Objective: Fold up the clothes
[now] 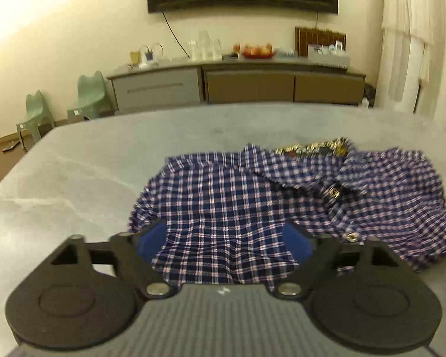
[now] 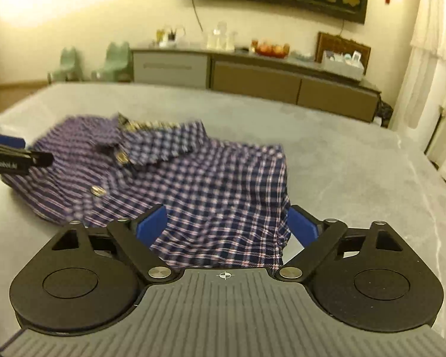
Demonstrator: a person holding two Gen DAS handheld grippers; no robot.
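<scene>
A blue, white and red checked shirt [image 1: 252,202] lies folded on the grey table [image 1: 74,178], collar at the far side, with a gold-patterned neckband and metal buttons [image 1: 333,192]. My left gripper [image 1: 223,242] stands open over the shirt's near left part. Cloth lies between its blue pads [image 1: 150,241], which do not press on it. In the right wrist view my right gripper [image 2: 227,226] is open over the shirt's [image 2: 208,178] near right corner, cloth loose between the pads [image 2: 151,223]. The left gripper's [image 2: 15,156] tip shows at that view's left edge.
Bare grey tabletop [image 2: 356,163] surrounds the shirt. Beyond the table stands a long sideboard [image 1: 238,83] with jugs, a fruit bowl and a box. Two green chairs [image 1: 89,95] are at the far left, and white curtains [image 1: 413,44] hang at the right.
</scene>
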